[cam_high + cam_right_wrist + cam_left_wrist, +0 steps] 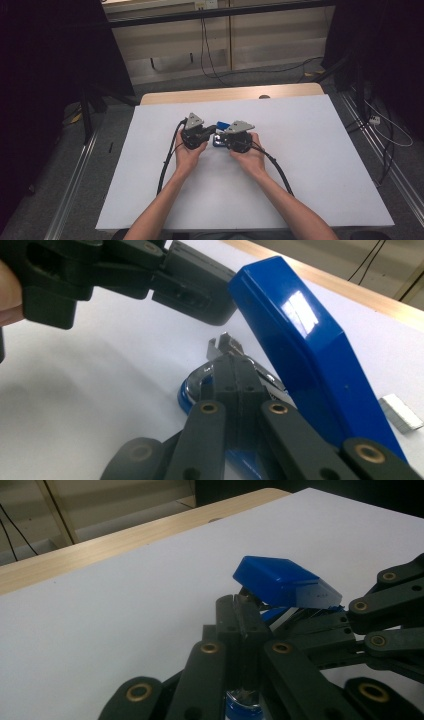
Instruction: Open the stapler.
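Blue stapler (300, 340) sits mid-table on the white sheet (310, 165), btwn the two grippers, its lid hinged up and a strip of staples (400, 412) lying just beside it. Left gripper (243, 611) has its jaws pinched together at the raised lid's underside; right gripper (231, 356) is likewise closed narrow, on the metal magazine by the look of it, tho whether it truly bites I can't tell. Stapler looks light-ish, stiff, glossy plastic on top, so prob slippery; the hinge will swing if pushed. Best hold is the base/metal rail, not the slick lid. Staple strip looks brittle, snaps easy imo.
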